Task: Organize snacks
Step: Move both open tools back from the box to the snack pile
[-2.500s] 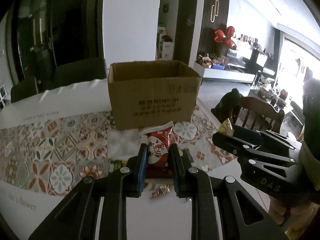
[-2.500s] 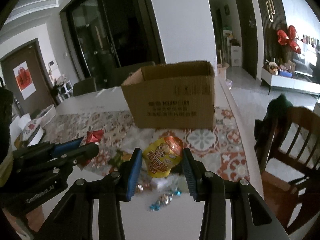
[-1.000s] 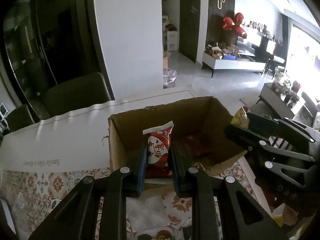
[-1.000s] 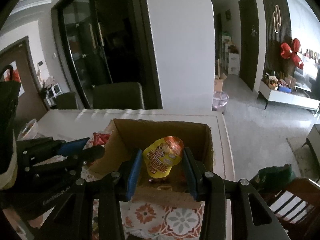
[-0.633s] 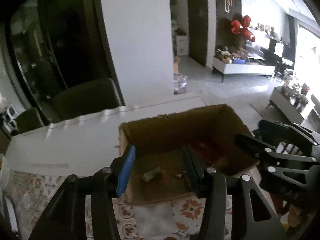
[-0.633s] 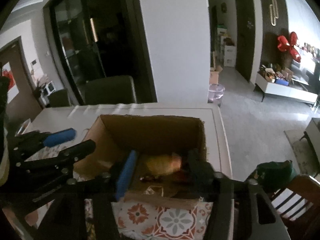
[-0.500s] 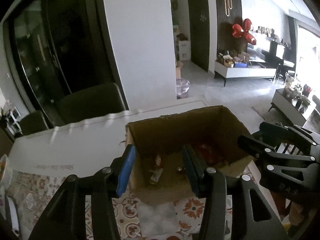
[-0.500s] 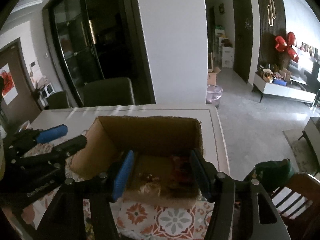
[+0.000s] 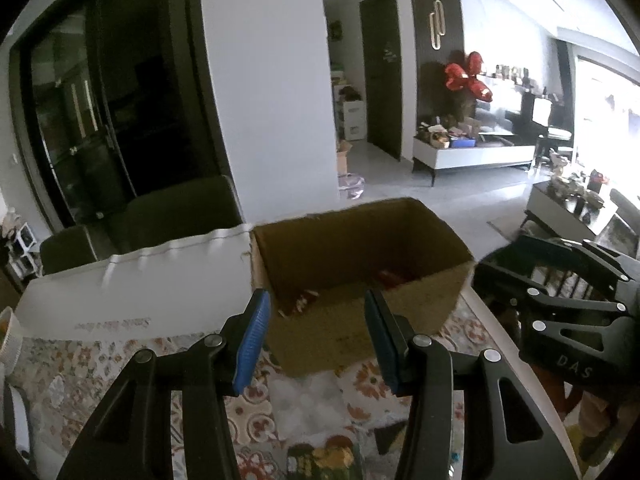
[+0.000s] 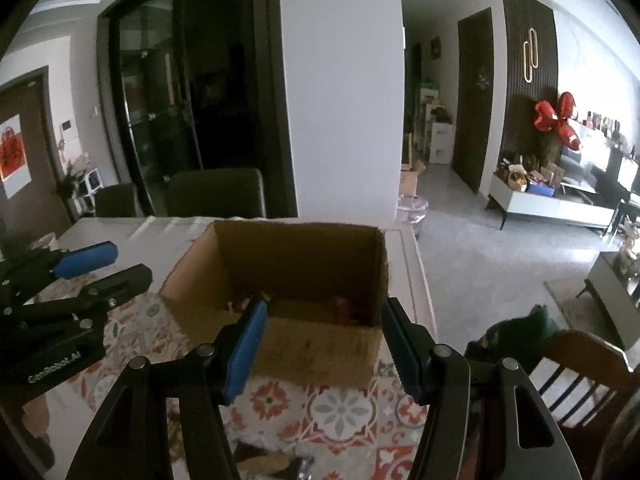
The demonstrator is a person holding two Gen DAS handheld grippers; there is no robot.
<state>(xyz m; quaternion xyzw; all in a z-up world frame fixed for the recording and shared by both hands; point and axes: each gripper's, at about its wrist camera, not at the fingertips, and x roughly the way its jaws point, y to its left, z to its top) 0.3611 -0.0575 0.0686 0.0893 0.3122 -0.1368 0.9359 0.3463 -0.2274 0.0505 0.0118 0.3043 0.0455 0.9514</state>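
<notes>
An open cardboard box (image 9: 352, 240) (image 10: 296, 252) stands on the patterned tablecloth, just beyond both grippers. Snack packets lie on its floor: a red one (image 9: 390, 276) (image 10: 344, 306) and a smaller wrapper (image 9: 300, 302) near the front wall. My left gripper (image 9: 316, 304) is open with nothing between its blue pads, level with the box's near rim. My right gripper (image 10: 325, 308) is open wider and is just as empty. Each gripper shows in the other's view: the right gripper (image 9: 560, 292) beside the box's right corner, the left gripper (image 10: 116, 266) off its left side.
A green and yellow packet (image 9: 320, 456) lies on the tablecloth (image 9: 80, 376) below my left gripper. Dark chairs (image 10: 216, 192) stand behind the white table. A wooden chair (image 10: 580, 360) is at the right, a white bowl (image 9: 8, 340) at the left edge.
Both grippers opened and dropped their loads, the red packet and the yellow pouch, into the box. Since then both have drawn back from above the box toward its near side.
</notes>
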